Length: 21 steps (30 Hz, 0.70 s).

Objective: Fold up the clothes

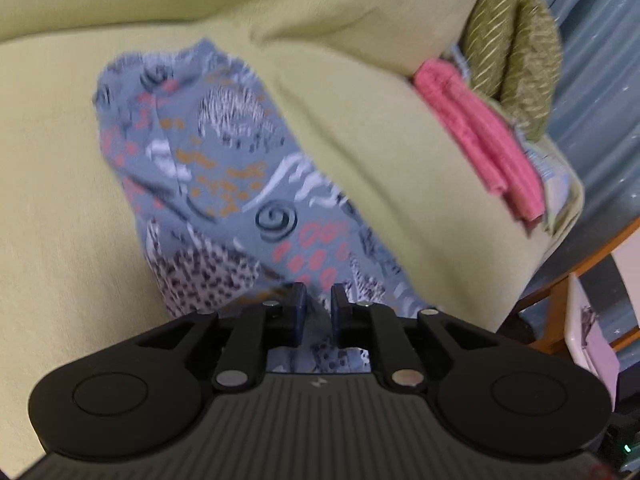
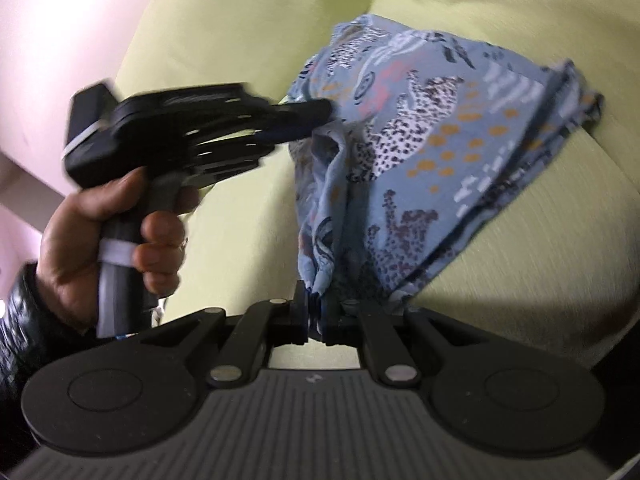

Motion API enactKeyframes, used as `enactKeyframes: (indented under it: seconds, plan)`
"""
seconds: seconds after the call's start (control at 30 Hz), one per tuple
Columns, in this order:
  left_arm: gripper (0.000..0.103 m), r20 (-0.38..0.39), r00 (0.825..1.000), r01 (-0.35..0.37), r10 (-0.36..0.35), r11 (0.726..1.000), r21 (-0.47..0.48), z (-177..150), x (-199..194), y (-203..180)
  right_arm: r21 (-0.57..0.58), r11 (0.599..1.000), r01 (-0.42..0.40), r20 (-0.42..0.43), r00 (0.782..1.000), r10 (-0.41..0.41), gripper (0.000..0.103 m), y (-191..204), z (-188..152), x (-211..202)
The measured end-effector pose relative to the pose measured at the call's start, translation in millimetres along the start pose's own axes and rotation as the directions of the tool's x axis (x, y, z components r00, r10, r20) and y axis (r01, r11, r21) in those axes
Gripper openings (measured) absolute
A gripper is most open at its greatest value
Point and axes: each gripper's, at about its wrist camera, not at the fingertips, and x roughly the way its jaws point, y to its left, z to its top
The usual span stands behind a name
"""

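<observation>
On a smooth yellow-green sofa cushion (image 1: 380,152) lies the crumpled, blue patterned garment (image 1: 240,184). Right gripper (image 2: 315,312) fingers pinch its near bunched edge; left gripper (image 1: 319,308) fingers stand slightly apart around cloth.

bare sofa seat (image 1: 60,200) left, pink towel (image 1: 480,136) right

Work surface: sofa (image 1: 360,152) upholstered in yellow-green fabric, seat and back cushions both in view. Two olive striped throw pillows (image 1: 516,52) stand at the far end against the armrest. Blue-grey curtain (image 1: 600,60) hangs behind that end (vertical folds, faint sparkle specks). Wooden frame (image 1: 560,276), orange-brown, sits beside the sofa end. Pale pink wall (image 2: 52,40) on the opposite side. Lighting soft, diffuse; frames motion-blurred.
</observation>
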Motion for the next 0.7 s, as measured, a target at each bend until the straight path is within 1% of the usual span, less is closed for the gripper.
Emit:
enactKeyframes:
  seconds: [0.07, 0.13, 0.23, 0.3, 0.37, 0.47, 0.6, 0.67, 0.7]
  plan:
    - [0.013, 0.012, 1.000, -0.007, 0.006, 1.000, 0.025, -2.2, -10.9, 3.4, 0.038, 0.999, 0.004, 0.000, 1.000, -0.004, 0.005, -3.2, 0.6, -2.5]
    - [0.013, 0.004, 1.000, -0.024, 0.024, 0.998, 0.050, -6.2, -14.6, 6.4, 0.058, 0.998, 0.026, 0.002, 1.000, -0.026, 0.005, -6.0, 3.5, -4.5]
    - [0.013, -0.003, 1.000, -0.022, 0.023, 0.997, 0.076, -14.8, -13.5, 6.6, 0.045, 0.996, 0.072, 0.014, 0.997, -0.073, 0.004, -6.0, 11.4, -10.0]
    - [0.013, 0.000, 1.000, -0.017, 0.017, 0.996, 0.092, -18.9, -10.6, 4.0, 0.037, 0.994, 0.099, 0.021, 0.995, -0.100, 0.005, -6.9, 16.6, -13.1]
    - [0.013, -0.007, 1.000, 0.007, -0.006, 0.993, 0.115, -20.4, -4.6, 0.6, 0.034, 0.993, 0.117, 0.023, 0.993, -0.118, 0.004, -8.9, 20.3, -14.8]
    - [0.013, -0.017, 1.000, 0.027, -0.025, 0.986, 0.167, -19.2, 5.2, -6.4, 0.034, 0.989, 0.143, 0.026, 0.989, -0.144, 0.004, -11.5, 22.7, -16.5]
    - [0.013, -0.039, 0.999, 0.019, -0.011, 0.979, 0.203, -18.1, 18.0, -9.9, 0.034, 0.984, 0.177, 0.029, 0.984, -0.178, 0.007, -14.9, 25.8, -18.8]
    - [0.012, -0.041, 0.999, -0.004, 0.013, 0.979, 0.205, -21.0, 21.9, -5.5, 0.036, 0.981, 0.192, 0.033, 0.981, -0.193, 0.007, -16.9, 26.9, -20.3]
    - [0.012, -0.034, 0.999, -0.001, 0.007, 0.981, 0.194, -22.1, 21.5, -2.0, 0.035, 0.979, 0.200, 0.037, 0.979, -0.202, 0.007, -17.5, 26.8, -22.1]
